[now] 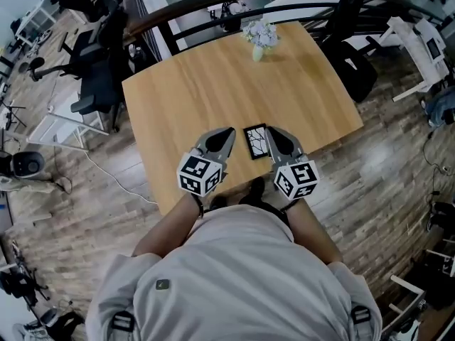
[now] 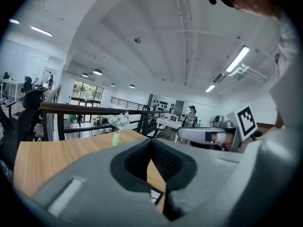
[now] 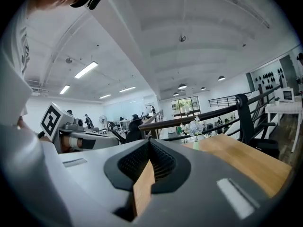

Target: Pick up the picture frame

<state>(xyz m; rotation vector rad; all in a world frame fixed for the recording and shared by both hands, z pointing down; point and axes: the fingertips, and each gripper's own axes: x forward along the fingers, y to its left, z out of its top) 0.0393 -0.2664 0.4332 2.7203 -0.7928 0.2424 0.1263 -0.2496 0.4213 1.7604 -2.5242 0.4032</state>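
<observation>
Black picture frame (image 1: pixel 256 141) lies flat on the table (image 1: pixel 213 84), long axis twelve-to-six: three o'clock of the left hand-held gripper (image 1: pixel 226 137), nine o'clock of the right hand-held gripper (image 1: pixel 274 137), which looks nearer. Both jaws together, empty.

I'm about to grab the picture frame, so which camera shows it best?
The head view: the whole picture frame lies flat on the table between the left tongs and right tongs. The left gripper view catches only a corner under its shut tongs; the right gripper view shows none of it.
</observation>
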